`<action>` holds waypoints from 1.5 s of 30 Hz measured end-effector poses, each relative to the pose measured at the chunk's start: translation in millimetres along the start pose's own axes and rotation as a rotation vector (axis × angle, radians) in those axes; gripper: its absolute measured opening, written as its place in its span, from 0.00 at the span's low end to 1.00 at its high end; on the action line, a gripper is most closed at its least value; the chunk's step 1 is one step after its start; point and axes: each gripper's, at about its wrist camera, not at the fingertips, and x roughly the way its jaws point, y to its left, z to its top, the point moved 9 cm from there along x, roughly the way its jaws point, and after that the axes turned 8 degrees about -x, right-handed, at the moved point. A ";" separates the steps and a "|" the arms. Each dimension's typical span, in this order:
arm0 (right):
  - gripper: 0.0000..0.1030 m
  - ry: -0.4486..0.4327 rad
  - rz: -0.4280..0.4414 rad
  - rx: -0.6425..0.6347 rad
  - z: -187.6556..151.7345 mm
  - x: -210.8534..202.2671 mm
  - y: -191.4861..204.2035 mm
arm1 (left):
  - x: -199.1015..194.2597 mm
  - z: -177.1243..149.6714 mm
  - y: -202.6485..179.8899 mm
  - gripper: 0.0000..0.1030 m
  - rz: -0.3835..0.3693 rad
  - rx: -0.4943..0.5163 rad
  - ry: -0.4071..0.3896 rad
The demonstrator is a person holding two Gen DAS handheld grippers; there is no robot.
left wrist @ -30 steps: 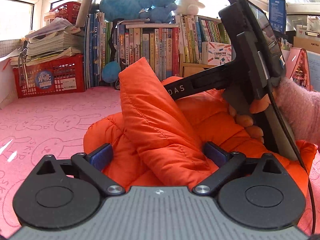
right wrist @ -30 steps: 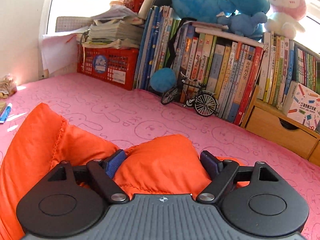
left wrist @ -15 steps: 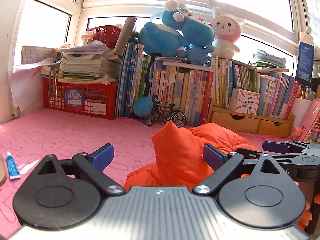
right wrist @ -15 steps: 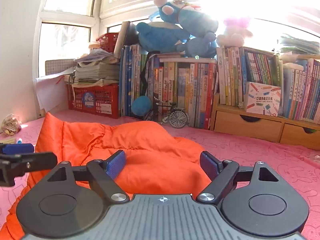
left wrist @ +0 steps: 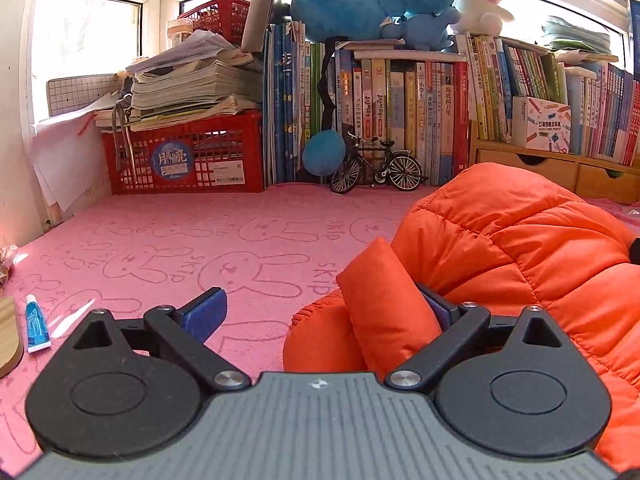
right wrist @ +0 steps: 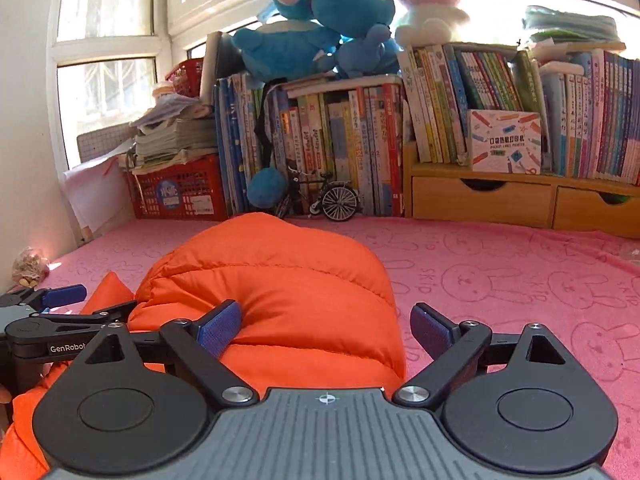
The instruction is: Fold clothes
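Observation:
An orange puffer jacket [left wrist: 512, 248] lies bunched on the pink rabbit-print cloth [left wrist: 224, 248]. In the left wrist view my left gripper [left wrist: 320, 312] is open; a jacket fold stands between its fingers against the right pad, not pinched. In the right wrist view the jacket [right wrist: 280, 280] lies under and ahead of my right gripper [right wrist: 328, 326], which is open, its left pad resting on the fabric. The left gripper [right wrist: 60, 308] shows at the left edge of that view, beside the jacket.
Books, a red crate [left wrist: 188, 156] with papers, a model bicycle [left wrist: 376, 168], plush toys and wooden drawers [right wrist: 520, 196] line the back. A small tube [left wrist: 37, 326] and a wooden board edge lie at the left. A snack bag [right wrist: 28, 268] sits by the wall.
Both grippers have let go of the jacket and drawn back. The jacket has settled lower on the cloth. The left gripper has shifted left, so the jacket lies to its right.

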 end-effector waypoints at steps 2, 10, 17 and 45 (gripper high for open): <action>0.98 0.071 0.068 0.142 -14.5 -4.6 -23.2 | 2.0 -1.6 2.0 0.96 -0.013 -0.015 0.019; 0.83 0.257 0.339 0.406 -52.8 -11.5 -10.5 | 18.9 6.7 -0.4 0.96 -0.044 0.021 0.046; 0.43 0.250 0.445 0.630 -54.5 -17.3 26.9 | 57.8 40.3 14.7 0.93 -0.045 0.081 0.078; 0.85 0.043 0.097 0.131 -61.9 -80.1 63.1 | -115.0 27.9 77.4 0.89 -0.092 0.127 -0.170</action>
